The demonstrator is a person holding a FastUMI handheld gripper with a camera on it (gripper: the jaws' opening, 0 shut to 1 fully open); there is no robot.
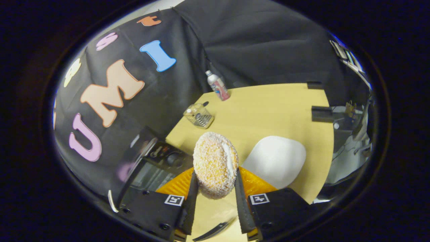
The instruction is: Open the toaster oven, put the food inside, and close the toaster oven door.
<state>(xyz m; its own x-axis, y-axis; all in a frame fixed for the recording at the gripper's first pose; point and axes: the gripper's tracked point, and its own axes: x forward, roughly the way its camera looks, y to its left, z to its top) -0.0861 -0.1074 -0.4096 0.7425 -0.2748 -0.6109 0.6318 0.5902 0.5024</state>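
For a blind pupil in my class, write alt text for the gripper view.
The tool is shut on a round, sugar-dusted, cream-filled pastry above a light wooden table. Beyond lie a white oval plate, a black toaster oven with its door open, a small clear box and a bottle.

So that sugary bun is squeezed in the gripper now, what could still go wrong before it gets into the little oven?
The bun is held on edge between the gripper fingers, with cream showing in its split: a hard squeeze might squash it, a light one might drop it onto the table. The toaster oven sits close beside the fingers, so swinging across could bump it.
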